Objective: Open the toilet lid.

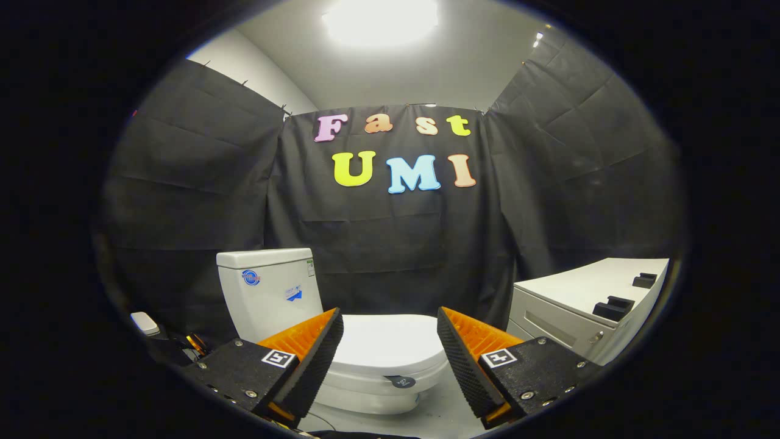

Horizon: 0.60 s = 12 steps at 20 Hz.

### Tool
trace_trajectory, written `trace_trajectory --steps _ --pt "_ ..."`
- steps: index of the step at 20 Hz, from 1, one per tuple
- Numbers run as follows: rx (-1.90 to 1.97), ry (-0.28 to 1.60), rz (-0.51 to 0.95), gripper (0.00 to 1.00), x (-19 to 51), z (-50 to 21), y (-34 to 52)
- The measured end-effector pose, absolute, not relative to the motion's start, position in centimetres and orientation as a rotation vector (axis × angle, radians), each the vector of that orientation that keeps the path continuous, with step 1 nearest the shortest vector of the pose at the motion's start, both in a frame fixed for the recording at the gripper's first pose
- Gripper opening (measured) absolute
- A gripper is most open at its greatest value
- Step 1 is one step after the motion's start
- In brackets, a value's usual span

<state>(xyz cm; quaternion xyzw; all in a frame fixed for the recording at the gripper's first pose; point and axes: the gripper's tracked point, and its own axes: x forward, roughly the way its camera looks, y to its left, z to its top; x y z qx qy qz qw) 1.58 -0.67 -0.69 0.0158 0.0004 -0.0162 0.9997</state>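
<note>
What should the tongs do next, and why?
Probably ease forward and down toward the front rim of the toilet lid. The lid lies shut, and the tongs are open, holding nothing, with the lid just beyond them.

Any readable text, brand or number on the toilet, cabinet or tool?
The stickers on the tank: too small to read.
The dark tag on the toilet lid front edge: blurred, unreadable.
The open tool, lid just beyond its fingers: square coded markers, no words.

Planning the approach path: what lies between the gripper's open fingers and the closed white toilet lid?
Nothing: in the gripper view the open gripper frames the closed white toilet lid just beyond, with no object between.
</note>
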Motion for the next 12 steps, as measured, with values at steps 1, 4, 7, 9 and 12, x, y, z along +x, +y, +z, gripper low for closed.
trace_trajectory --steps 1,4,7,9,12 --pt "0.058 -0.009 -0.026 0.95 2.1 -0.5 -0.6" --pt "0.165 -0.031 -0.029 0.95 4.2 -0.3 -0.8" --pt "0.254 -0.037 -0.052 0.95 6.3 -0.5 -1.6" --pt "0.331 -0.034 -0.072 0.95 7.5 -1.2 -2.6" --pt "0.418 -0.013 -0.1 0.95 8.5 -3.3 -3.9"
